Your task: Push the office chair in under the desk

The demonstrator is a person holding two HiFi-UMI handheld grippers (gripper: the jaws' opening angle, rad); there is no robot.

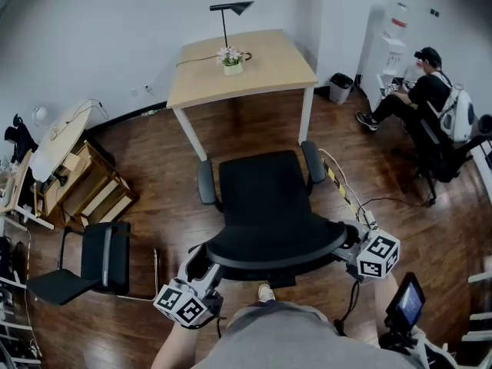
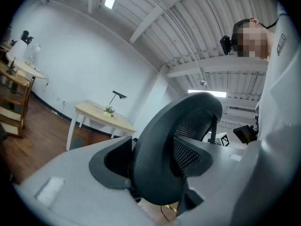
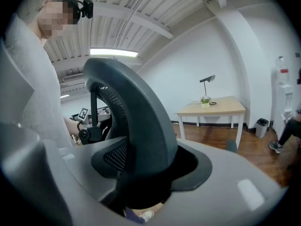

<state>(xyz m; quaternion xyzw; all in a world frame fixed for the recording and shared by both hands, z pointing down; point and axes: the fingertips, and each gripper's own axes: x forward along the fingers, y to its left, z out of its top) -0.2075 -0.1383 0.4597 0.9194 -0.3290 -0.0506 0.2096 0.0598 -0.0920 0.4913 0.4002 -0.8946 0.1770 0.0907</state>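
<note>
Chair-pushing grip on both sides: the black office chair [image 1: 265, 206] stands on the wooden floor [image 1: 154, 167] in the middle of the room, its seat turned toward the pale wooden surface [image 1: 269, 60] and its backrest [image 1: 273, 254] nearest the person. The left tongs [image 1: 201, 264] are clamped on the backrest's left edge, and the left gripper view shows the dark curved rim filling the gap between the jaws. The right tongs [image 1: 350, 244] are closed on the opposite edge in the same way, with the rim wedged between their jaws in the right gripper view. The chair sits short of the surface, its seat front near the two front legs and not yet beneath the top. On the surface stand a black lamp [image 1: 231, 10] and a small flower pot [image 1: 231, 60], just beside each other. A second black chair [image 1: 100, 260] stands well apart at the left, a bin [image 1: 339, 88] sits by the wall to the right of the surface, and a seated person [image 1: 427, 98] is at the far right.
</note>
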